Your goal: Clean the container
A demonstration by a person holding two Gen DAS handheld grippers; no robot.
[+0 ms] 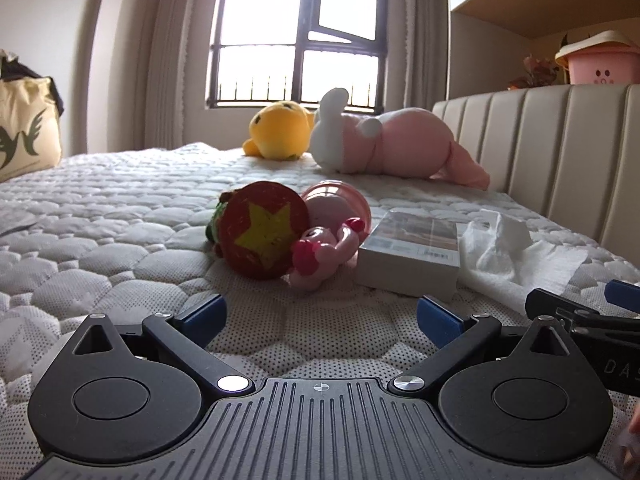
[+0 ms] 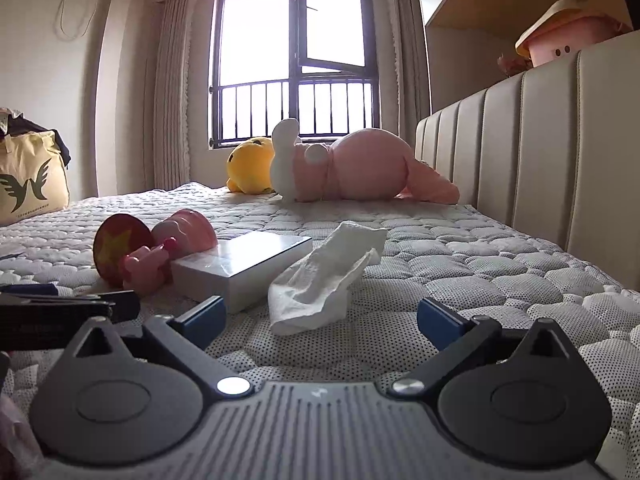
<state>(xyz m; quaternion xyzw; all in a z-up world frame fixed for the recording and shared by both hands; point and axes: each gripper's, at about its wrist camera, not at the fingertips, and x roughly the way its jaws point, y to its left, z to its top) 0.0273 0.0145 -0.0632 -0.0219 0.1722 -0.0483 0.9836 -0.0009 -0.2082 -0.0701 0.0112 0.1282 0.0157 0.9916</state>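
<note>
Nearest the cameras, the left gripper [image 1: 320, 316] rests low over the quilted white mattress [image 1: 120, 216] with its blue-padded fingers spread wide and nothing between them; the right gripper [image 2: 318, 316] sits the same way, fingers apart and empty, and each one's black frame shows at the edge of the other's view. Taking the flat grey rectangular box [image 1: 408, 258] as the landmark: just to its right lies a crumpled white paper tissue [image 1: 508, 248], directly ahead of the right gripper and touching or nearly touching the box's side in the left wrist view. To the box's left, a small glossy pink plastic figure toy [image 1: 320, 252] lies on its side against the box's near corner. Just behind that toy and left of the box's far end lies the translucent pink round container [image 1: 340, 206], tipped on its side on the mattress. Further left of the box, leaning against the container and the figure, stands a round red plush disc with a yellow star [image 1: 260, 232]. Well beyond the box, near the dark-framed window [image 1: 300, 36], a yellow plush toy [image 1: 280, 130] and a large pink and white plush rabbit [image 1: 392, 140] lie beside each other. Right of the box runs the beige padded headboard [image 1: 560, 148].
</note>
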